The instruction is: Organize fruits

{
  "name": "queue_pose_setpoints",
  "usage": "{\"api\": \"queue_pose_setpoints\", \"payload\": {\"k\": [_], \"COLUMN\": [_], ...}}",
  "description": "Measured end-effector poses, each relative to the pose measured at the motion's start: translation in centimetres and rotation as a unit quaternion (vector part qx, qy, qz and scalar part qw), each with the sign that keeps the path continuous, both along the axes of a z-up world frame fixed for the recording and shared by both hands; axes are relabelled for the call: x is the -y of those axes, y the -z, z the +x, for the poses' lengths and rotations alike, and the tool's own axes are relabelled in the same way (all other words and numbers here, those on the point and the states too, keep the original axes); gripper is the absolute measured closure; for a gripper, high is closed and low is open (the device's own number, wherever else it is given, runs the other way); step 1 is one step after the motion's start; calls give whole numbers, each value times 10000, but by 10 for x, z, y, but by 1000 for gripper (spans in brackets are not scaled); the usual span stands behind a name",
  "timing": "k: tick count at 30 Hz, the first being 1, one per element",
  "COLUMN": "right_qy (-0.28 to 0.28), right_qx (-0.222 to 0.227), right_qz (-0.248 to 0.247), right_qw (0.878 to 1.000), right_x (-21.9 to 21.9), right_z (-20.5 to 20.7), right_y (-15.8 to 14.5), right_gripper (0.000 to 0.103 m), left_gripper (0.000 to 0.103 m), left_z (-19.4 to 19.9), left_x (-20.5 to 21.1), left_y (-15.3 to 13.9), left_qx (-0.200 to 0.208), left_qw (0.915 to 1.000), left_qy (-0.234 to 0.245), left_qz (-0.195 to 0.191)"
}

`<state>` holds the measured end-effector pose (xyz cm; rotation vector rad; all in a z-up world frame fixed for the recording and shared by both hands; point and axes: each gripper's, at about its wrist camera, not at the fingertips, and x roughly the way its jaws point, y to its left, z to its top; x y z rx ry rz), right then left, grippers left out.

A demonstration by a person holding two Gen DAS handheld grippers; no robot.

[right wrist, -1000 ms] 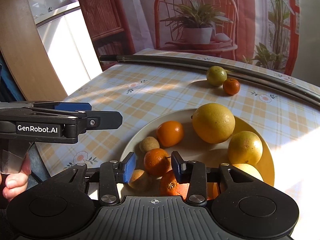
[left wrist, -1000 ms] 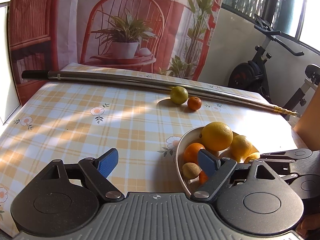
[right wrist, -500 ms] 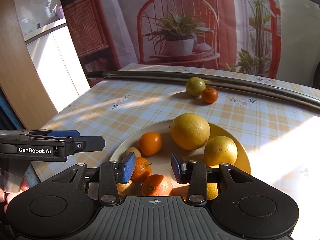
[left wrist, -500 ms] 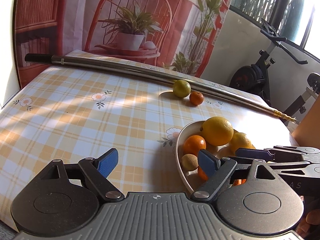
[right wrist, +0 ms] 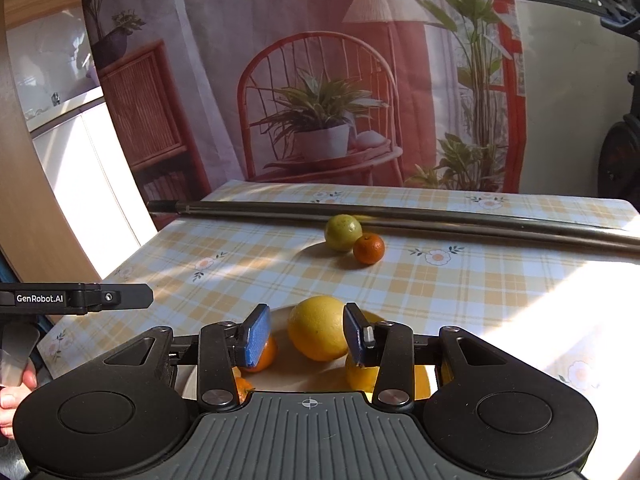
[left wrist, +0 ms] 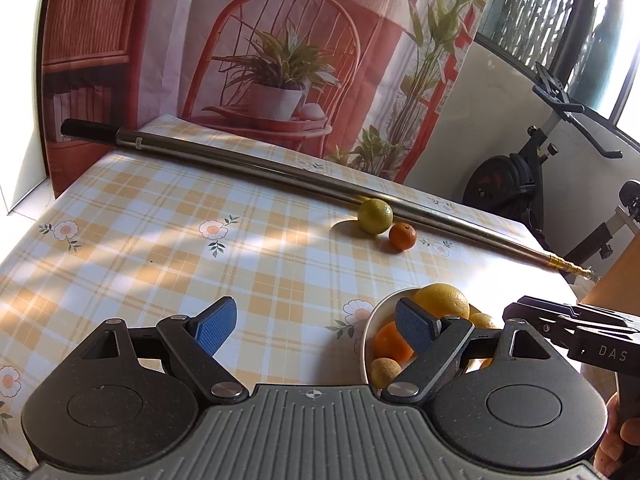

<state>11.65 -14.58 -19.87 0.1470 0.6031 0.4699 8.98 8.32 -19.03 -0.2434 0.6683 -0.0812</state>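
left wrist view: the left gripper (left wrist: 316, 326) hangs wide apart and empty over a checked tablecloth (left wrist: 160, 240). a bowl (left wrist: 370, 332) of citrus sits at 4 o'clock, half hidden by the right-hand finger. a green lime (left wrist: 375, 216) and a small mandarin (left wrist: 402, 236) lie just beside each other at 1 o'clock, against a long metal pole (left wrist: 248, 160).

right wrist view: the right gripper (right wrist: 306, 334) is parted moderately, gripping nothing, above the bowl (right wrist: 192, 384); a large yellow citrus (right wrist: 318, 334) shows between its pads. the lime (right wrist: 343, 233) and mandarin (right wrist: 368, 249) lie at 12 o'clock.
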Motion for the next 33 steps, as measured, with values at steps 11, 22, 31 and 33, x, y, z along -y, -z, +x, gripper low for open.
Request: {"api": "queue_pose_setpoints", "payload": {"k": [11,22,31,33], "right_qy": [420,353,287,226], "right_qx": [258,13,-342,-354], "right_qz": [95,-181,-57,-81], "right_qw": [9987,9992,9990,9991], "right_x": [32,22,20,18], "right_z": [33,70,117,126], "right_y": [-24,-7,11,15], "right_gripper": [59,39,27,27], "left_gripper": [15,15,15,15], "left_z": [9,33,63,70], "left_x": [-2,0,-4,-5], "left_y": [-50,-42,-27,-26], "left_qx": [807,827,675,679], "left_qw": [9961,9944,9944,9944], "left_qy": [83,309,434,476], "left_qz": [339,575,687,649]}}
